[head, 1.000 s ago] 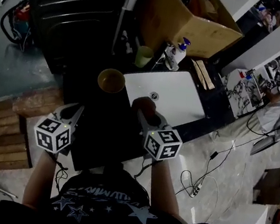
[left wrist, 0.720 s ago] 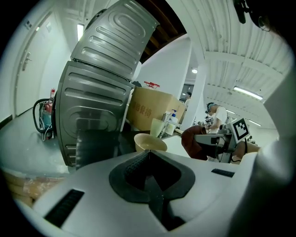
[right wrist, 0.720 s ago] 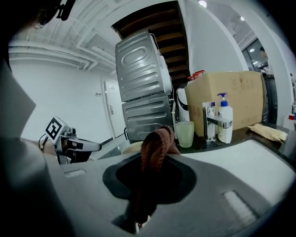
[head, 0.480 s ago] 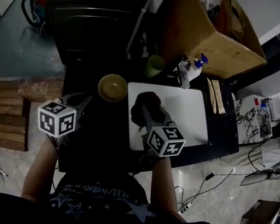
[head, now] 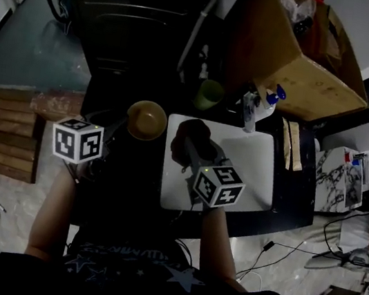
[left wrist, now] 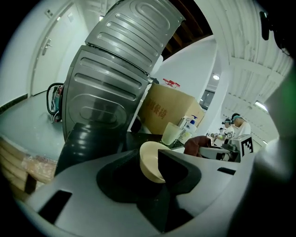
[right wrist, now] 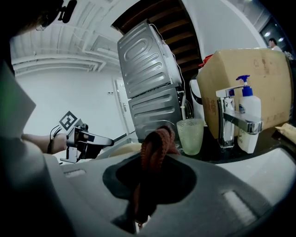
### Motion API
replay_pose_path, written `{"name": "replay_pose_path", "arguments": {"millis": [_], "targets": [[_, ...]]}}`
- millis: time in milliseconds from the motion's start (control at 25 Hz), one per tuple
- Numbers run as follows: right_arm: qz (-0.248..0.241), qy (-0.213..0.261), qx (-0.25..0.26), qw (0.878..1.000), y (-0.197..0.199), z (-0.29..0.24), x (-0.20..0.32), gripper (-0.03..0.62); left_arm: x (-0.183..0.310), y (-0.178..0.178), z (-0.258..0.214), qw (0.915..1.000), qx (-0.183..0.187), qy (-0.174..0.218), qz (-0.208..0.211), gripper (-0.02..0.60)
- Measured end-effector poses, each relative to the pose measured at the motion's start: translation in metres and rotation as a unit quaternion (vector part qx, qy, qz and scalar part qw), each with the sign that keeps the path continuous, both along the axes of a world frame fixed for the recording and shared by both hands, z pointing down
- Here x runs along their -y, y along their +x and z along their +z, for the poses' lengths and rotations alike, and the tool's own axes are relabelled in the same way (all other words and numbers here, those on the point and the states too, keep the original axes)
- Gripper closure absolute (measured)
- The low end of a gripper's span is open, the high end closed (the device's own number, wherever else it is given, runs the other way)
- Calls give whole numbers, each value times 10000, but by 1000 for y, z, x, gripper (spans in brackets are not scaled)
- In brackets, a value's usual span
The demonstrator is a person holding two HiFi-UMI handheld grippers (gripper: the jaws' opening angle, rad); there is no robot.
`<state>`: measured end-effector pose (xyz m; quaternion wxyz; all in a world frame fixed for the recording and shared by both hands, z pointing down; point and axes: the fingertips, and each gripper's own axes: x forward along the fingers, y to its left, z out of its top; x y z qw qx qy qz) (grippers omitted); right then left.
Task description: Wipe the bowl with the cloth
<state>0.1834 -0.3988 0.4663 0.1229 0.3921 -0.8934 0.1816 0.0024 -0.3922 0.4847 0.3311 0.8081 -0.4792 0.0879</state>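
A yellowish bowl stands on the dark counter just left of the white sink. My left gripper reaches it from the near left. In the left gripper view its jaws are opening, with the bowl's rim between them and no pad pressing on it. My right gripper hovers over the sink's left part, shut on a bunched dark red cloth. In the right gripper view the cloth sticks up out of the jaws, with the bowl just behind it.
A pale green cup stands behind the bowl, with a tap and a soap bottle at the sink's back. A large cardboard box and a ribbed metal appliance close off the far side.
My left gripper has come forward to the bowl and its jaws have parted. The right gripper, still holding the cloth, has moved over the sink's left part.
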Motion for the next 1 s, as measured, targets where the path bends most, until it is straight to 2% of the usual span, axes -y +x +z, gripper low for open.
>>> {"name": "replay_pose_path", "arguments": {"millis": [160,280,400,600,800,920,1000], "targets": [[-177,-28,-16,9998,-2,7,8,534,11,-1,13,9993,-14,-311,-201,418],[-242,-114,37,9996,-4,13,12,534,18,0,19,9982,-122,-515,-298,414],[-270,-188,90,9994,-6,18,15,534,22,5,22,9975,-171,-658,-208,416],[-270,-235,158,9992,-7,21,16,534,28,9,32,9963,62,-855,-98,417],[-230,-255,183,9992,-4,23,17,534,28,15,37,9951,25,-984,7,419],[-199,-269,196,9992,-4,23,17,534,30,12,35,9960,102,-884,-79,507],[-184,-267,197,9993,-4,21,16,534,31,10,35,9959,153,-880,-104,537]]}}
